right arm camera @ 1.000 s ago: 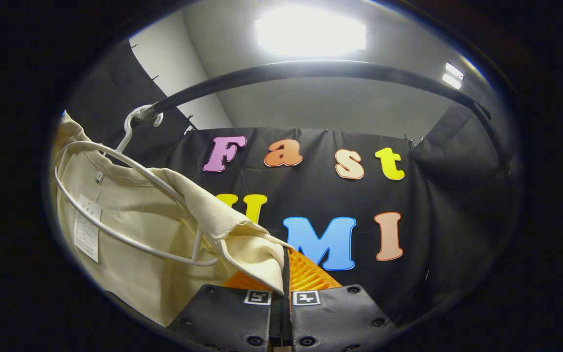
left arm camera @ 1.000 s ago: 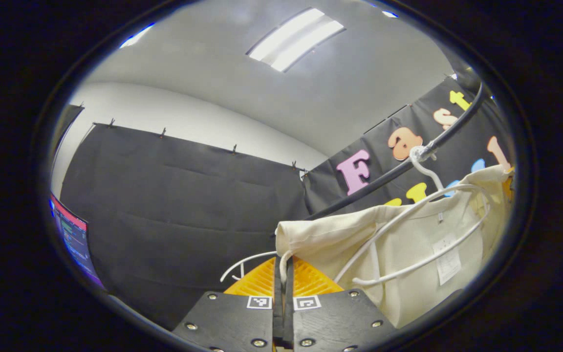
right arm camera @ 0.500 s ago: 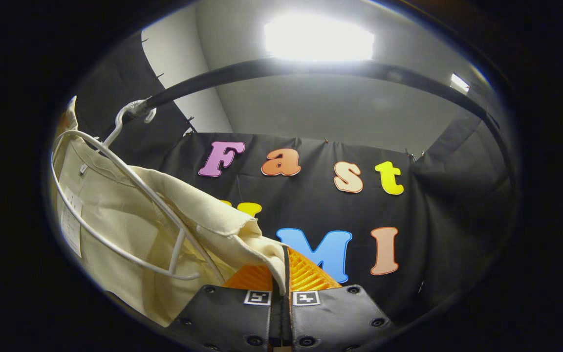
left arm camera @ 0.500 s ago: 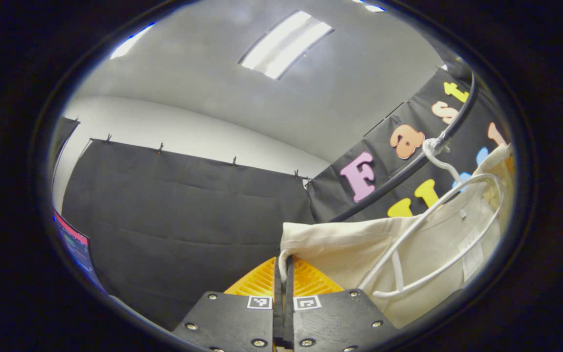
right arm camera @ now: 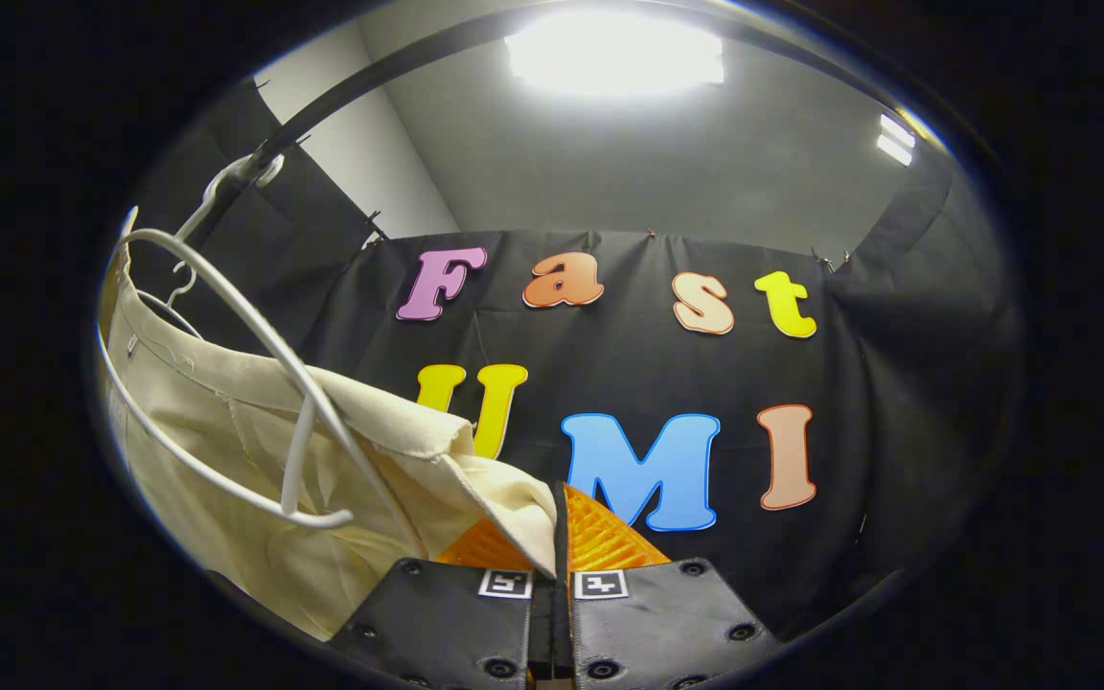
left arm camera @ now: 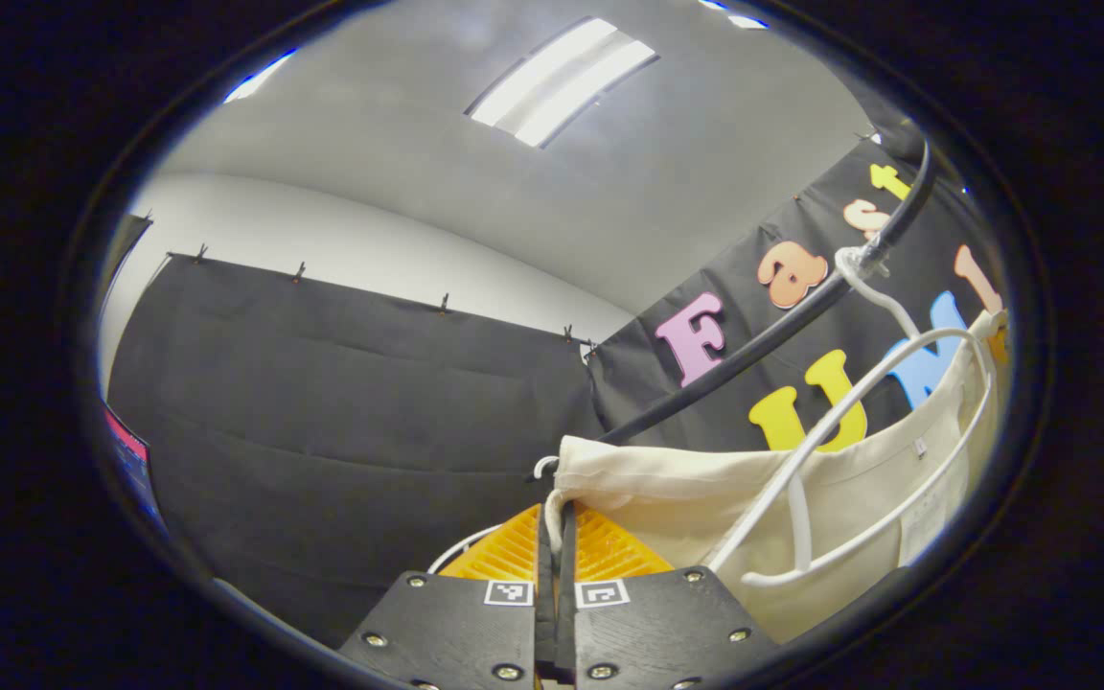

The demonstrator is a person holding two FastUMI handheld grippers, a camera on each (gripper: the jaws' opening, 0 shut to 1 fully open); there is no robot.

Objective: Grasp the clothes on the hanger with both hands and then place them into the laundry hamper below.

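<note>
Garment (left arm camera: pixel 705 489): one, cream, held below the rail (left arm camera: pixel 763 335), partly drawn off its hanger (left arm camera: pixel 849 422), one shoulder edge pinched at each side so it can be taken down to the hamper as a judged next step. Left gripper (left arm camera: pixel 557 527): fingers closed on the garment's edge. Right gripper (right arm camera: pixel 557 522): fingers closed on the opposite edge. Hanger: one, white, hooked on the rail above the garment. Rail: one, dark. Ceiling lights (left arm camera: pixel 562 81) above the rail: several
</note>
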